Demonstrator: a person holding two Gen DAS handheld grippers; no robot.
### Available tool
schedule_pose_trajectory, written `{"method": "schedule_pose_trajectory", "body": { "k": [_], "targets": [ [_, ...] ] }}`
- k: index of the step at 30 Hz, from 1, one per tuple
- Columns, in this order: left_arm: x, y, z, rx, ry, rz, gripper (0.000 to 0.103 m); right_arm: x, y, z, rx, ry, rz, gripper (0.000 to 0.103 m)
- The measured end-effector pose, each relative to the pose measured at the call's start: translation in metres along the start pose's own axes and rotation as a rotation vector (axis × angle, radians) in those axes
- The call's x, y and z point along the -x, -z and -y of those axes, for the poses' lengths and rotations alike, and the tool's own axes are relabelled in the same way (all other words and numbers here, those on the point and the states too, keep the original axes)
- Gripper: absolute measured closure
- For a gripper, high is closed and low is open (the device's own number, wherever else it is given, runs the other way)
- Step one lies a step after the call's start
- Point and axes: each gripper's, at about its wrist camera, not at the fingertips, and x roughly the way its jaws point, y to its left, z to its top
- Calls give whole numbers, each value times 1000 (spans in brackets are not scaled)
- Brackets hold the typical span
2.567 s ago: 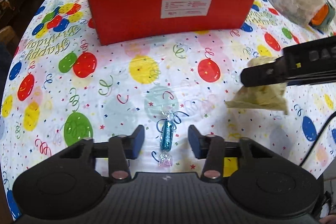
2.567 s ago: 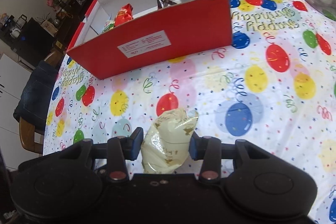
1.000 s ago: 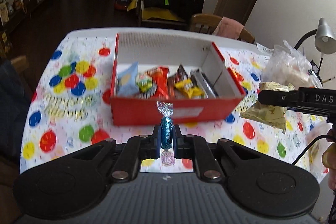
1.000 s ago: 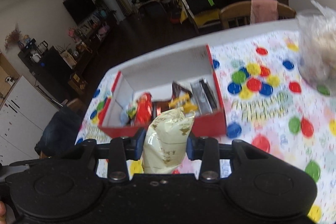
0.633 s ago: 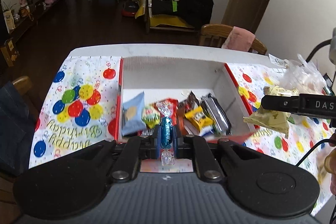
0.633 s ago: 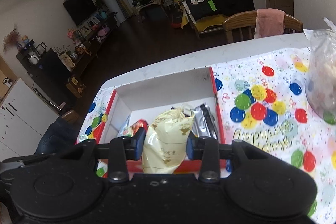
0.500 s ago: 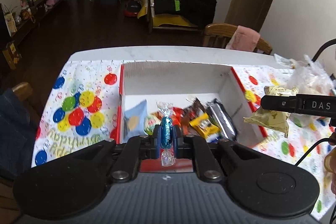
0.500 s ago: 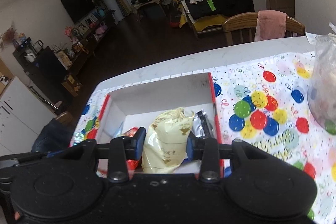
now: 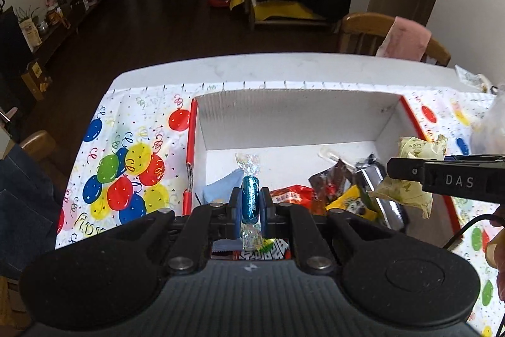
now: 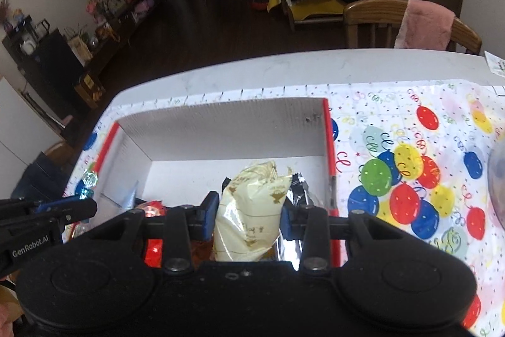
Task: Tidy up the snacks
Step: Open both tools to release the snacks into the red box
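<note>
While both hover over the box [image 9: 391, 116], left gripper [image 9: 250, 206] clamps candy [image 9: 251, 201], right gripper [image 10: 249, 215] clamps packet [image 10: 252, 210].

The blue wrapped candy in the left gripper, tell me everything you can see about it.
The blue candy is a small oblong sweet in shiny metallic blue foil with pale lettering, its clear crinkled cellophane twisted into a fan at each end. It stands nearly upright, clamped at its middle between the shut jaws of the left gripper, top twist above them, bottom twist below. It hangs over the near edge of the red box, touching nothing but the jaws.
</note>
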Motion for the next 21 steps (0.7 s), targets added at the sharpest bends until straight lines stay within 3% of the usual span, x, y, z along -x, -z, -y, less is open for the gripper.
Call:
{"method": "schedule_pose_trajectory", "body": {
  "k": [15,21],
  "targets": [
    [-39,1,15,-52,23,-91,92,-46,1,-20,95,-21,-114,67],
    [-45,4,15,-53,17,-108,92,-52,3,-18,100,-14,-122,62]
  ]
}}
